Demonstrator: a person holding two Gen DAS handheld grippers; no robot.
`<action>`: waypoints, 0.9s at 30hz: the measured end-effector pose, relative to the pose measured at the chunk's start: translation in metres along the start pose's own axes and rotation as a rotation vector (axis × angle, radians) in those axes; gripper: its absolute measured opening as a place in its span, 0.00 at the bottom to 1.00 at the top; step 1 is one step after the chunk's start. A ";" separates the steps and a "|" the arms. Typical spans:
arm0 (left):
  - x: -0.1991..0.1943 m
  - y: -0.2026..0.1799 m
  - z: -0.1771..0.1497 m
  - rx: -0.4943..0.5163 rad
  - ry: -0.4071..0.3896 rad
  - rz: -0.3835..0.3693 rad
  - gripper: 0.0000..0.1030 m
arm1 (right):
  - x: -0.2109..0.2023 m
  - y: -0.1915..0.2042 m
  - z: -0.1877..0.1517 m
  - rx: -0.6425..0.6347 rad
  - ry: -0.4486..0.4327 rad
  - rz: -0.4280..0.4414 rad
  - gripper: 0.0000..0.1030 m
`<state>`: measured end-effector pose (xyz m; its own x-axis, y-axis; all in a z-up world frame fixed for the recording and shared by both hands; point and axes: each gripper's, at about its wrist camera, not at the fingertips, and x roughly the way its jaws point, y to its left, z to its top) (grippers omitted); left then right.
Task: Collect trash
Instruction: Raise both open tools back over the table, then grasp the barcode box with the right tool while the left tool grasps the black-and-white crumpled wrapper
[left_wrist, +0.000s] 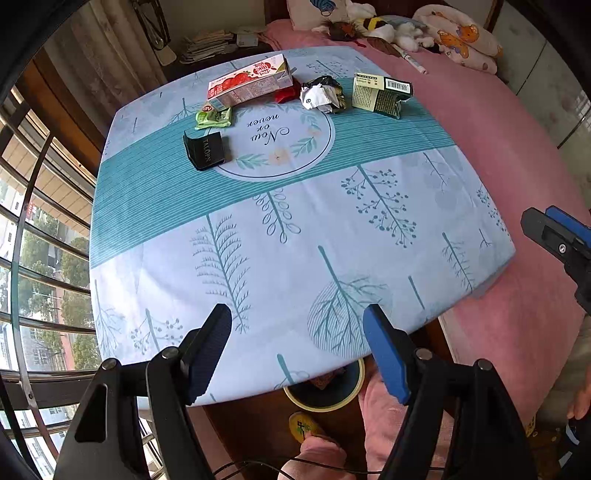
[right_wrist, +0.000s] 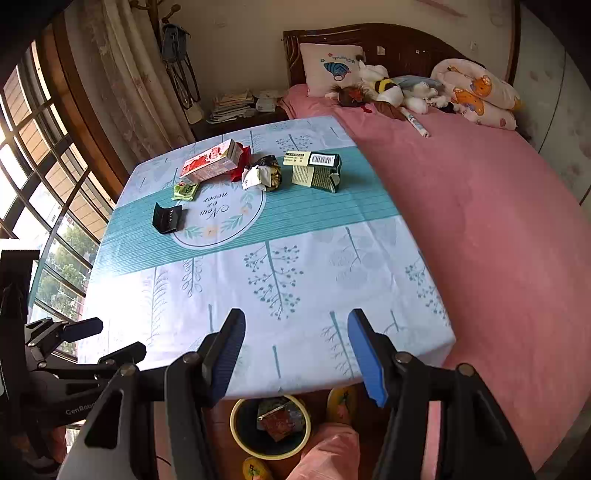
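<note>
Trash lies at the far side of the table (left_wrist: 295, 258) (right_wrist: 258, 295): a red-and-white carton (left_wrist: 249, 81) (right_wrist: 210, 162), a green wrapper (left_wrist: 213, 117) (right_wrist: 185, 191), a black box (left_wrist: 205, 149) (right_wrist: 167, 218), a red wrapper (left_wrist: 286, 94) (right_wrist: 240, 162), a crumpled wad (left_wrist: 323, 94) (right_wrist: 263, 173), and a green-and-cream box (left_wrist: 380, 95) (right_wrist: 313, 170). My left gripper (left_wrist: 297, 350) (right_wrist: 107, 339) and right gripper (right_wrist: 295, 354) (left_wrist: 546, 232) are open and empty over the table's near edge. A yellow-rimmed bin (right_wrist: 271, 430) (left_wrist: 325, 391) holding some trash stands on the floor below.
A pink bed (right_wrist: 480, 240) runs along the table's right side, with a pillow, plush toys and a rolled blanket at its head. A barred window (left_wrist: 37, 258) is on the left. A nightstand with papers (right_wrist: 232, 105) stands behind the table. The person's knee and slippers are by the bin.
</note>
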<state>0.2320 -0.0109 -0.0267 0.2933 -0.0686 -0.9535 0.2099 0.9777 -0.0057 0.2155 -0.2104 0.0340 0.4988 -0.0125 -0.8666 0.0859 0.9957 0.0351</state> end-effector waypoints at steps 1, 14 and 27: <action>0.007 -0.004 0.014 -0.004 0.002 -0.001 0.70 | 0.010 -0.004 0.012 -0.020 -0.004 0.001 0.56; 0.094 -0.043 0.201 -0.117 0.072 0.040 0.70 | 0.164 -0.042 0.168 -0.386 0.041 0.095 0.56; 0.151 -0.016 0.262 -0.333 0.114 -0.006 0.70 | 0.249 -0.038 0.202 -0.586 0.064 0.190 0.40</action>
<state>0.5174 -0.0894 -0.0917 0.1826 -0.0700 -0.9807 -0.1104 0.9897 -0.0912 0.5107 -0.2696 -0.0825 0.4044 0.1572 -0.9010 -0.4964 0.8651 -0.0718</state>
